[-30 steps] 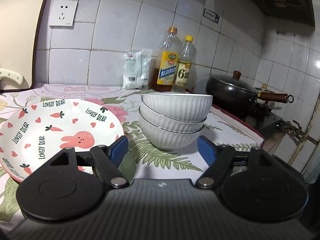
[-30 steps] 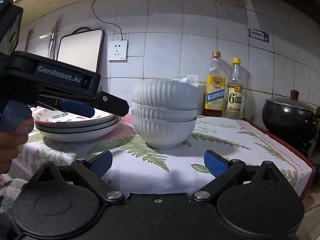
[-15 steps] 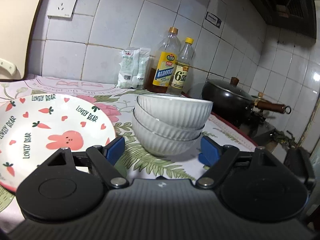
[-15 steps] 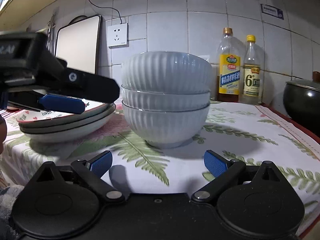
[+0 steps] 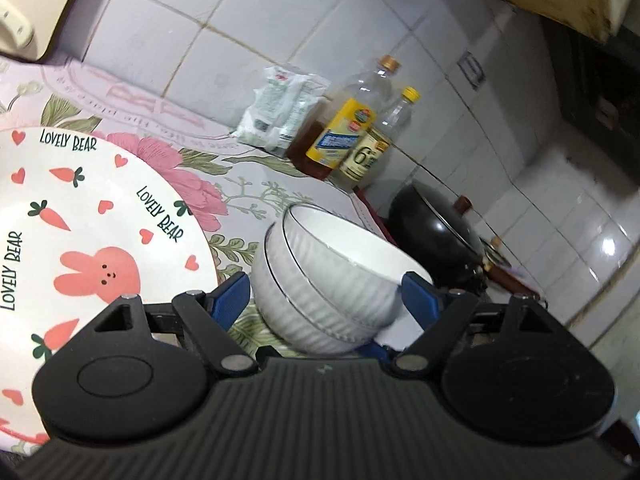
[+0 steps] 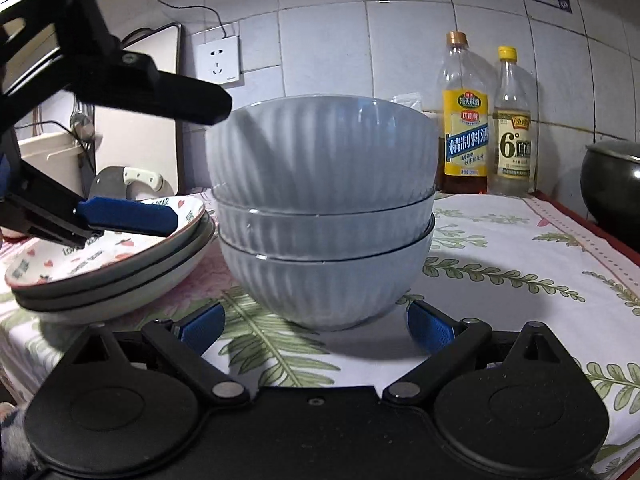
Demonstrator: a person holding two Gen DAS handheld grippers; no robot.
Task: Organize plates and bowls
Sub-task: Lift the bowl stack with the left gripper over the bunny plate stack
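The plates sit at the far left, stacked on the flowered cloth, the top one printed with a pink rabbit and carrots. The left tongs are rolled to one side and stand wide: one blue pad hangs over the top plate's rim, the other is up beside the rim of the top bowl. Whether either pad touches, I cannot tell.

The bowls — three ribbed white ones, nested — stand just right of the plates, between the pads of both tongs in each wrist view. The right tongs stand wide too, low and just in front of the bottom bowl, gripping nothing.

Behind the bowls, by the tiled wall, are two bottles; to the far right — a black pot.
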